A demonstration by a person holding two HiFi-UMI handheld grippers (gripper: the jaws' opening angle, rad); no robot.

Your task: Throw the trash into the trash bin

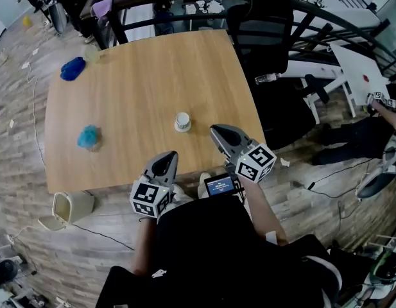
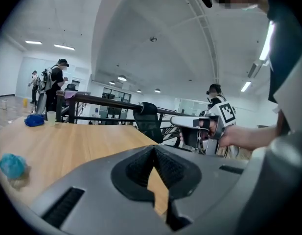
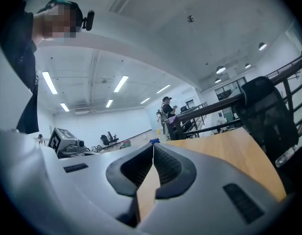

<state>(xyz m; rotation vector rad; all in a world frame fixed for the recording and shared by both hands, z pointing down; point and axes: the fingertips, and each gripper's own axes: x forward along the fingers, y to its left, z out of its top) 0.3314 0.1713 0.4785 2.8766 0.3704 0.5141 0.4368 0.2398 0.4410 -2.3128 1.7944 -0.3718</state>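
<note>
Head view: a pale wood-grain table (image 1: 146, 82) with rounded corners fills the centre of the frame. A fuzzy light-blue crumpled wad (image 1: 88, 136) lies near its left edge. A smoother dark-blue crumpled wad (image 1: 72, 68) sits at the upper-left corner. A small white paper cup (image 1: 182, 121) stands upright near the bottom edge. A cream plastic trash bin (image 1: 72, 207) with a rectangular mouth is on the plank floor below the table's lower-left corner. The grey moulded left gripper (image 1: 171, 154) hangs over the table's bottom edge. The right gripper (image 1: 214, 129) is just right of the cup. Both are well apart from the two wads. A black mesh office chair (image 1: 258, 31) stands at the upper right.

Left gripper view: the ribbed black pads of the left gripper (image 2: 153, 149) are pressed together with nothing between them. The light-blue crumpled wad (image 2: 12, 165) lies at far left on the table (image 2: 77, 141), well apart from the tips, and the dark-blue crumpled wad (image 2: 34, 120) lies farther back. The right gripper (image 2: 196, 124) shows at centre right.

Right gripper view: the right gripper (image 3: 153, 147) is likewise pressed together and empty, above the table (image 3: 239, 151). The left gripper (image 3: 67, 142) is at left and the office chair (image 3: 266, 111) at right.
</note>
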